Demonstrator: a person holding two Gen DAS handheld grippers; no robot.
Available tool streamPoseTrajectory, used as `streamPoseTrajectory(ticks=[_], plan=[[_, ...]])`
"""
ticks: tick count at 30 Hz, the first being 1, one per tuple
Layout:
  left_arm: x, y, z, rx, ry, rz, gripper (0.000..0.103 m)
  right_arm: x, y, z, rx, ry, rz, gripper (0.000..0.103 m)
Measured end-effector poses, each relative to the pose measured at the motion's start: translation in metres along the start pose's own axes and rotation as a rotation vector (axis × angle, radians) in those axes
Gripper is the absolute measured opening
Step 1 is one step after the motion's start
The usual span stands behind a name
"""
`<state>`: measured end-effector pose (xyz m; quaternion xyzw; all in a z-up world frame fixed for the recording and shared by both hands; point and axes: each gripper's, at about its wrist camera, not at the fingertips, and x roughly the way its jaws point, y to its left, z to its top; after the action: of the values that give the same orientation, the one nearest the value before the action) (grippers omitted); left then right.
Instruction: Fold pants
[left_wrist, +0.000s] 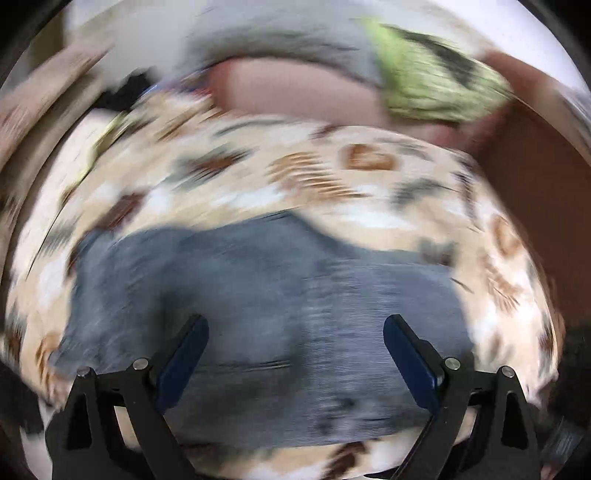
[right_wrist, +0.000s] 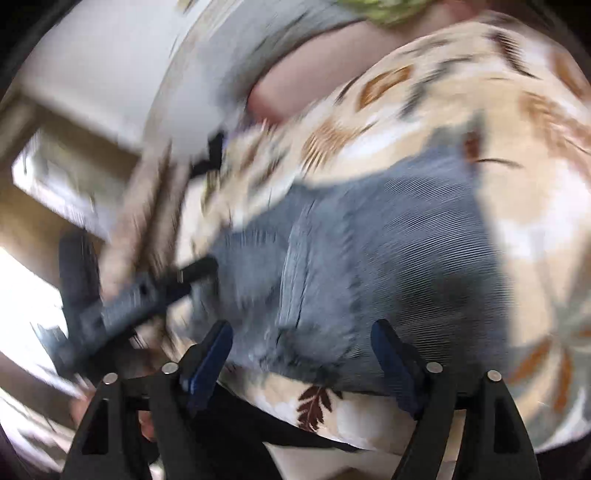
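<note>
Grey-blue pants (left_wrist: 266, 295) lie folded on a bed with a cream leaf-patterned cover (left_wrist: 332, 177). Both views are blurred by motion. In the left wrist view my left gripper (left_wrist: 295, 328) hangs above the pants with its blue-padded fingers (left_wrist: 184, 362) wide apart and nothing between them. In the right wrist view the same pants (right_wrist: 388, 258) fill the middle, a lengthwise crease showing. My right gripper (right_wrist: 301, 339) is open above their near edge, holding nothing. The left gripper (right_wrist: 122, 299) shows as a dark blurred shape at the pants' left side.
A pink pillow (left_wrist: 295, 92) and a green patterned cushion (left_wrist: 432, 85) lie at the far side of the bed, with a grey cloth (left_wrist: 258, 40) behind. A brown surface (left_wrist: 535, 192) borders the bed on the right. A bright window (right_wrist: 22, 295) and floor are at left in the right wrist view.
</note>
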<state>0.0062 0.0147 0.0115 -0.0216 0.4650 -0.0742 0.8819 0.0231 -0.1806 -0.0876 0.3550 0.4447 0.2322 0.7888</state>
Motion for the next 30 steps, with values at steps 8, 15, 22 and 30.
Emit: streamPoseTrajectory(ticks=[8,15,22,30], plan=[[0.089,-0.046,-0.042,0.220,0.214,0.109,0.102,-0.033,-0.034,0.048,0.077,0.022,-0.041,0.078],[0.040,-0.048,-0.026,0.199,0.040,0.068,0.101,0.027,-0.052,0.133,0.017,0.168,-0.170,0.077],[0.091,-0.033,-0.043,0.184,0.188,0.073,0.103,0.075,-0.060,0.149,-0.059,0.222,-0.320,0.013],[0.074,-0.049,-0.044,0.255,0.102,0.126,0.103,0.041,-0.077,0.134,0.070,0.104,-0.277,0.026]])
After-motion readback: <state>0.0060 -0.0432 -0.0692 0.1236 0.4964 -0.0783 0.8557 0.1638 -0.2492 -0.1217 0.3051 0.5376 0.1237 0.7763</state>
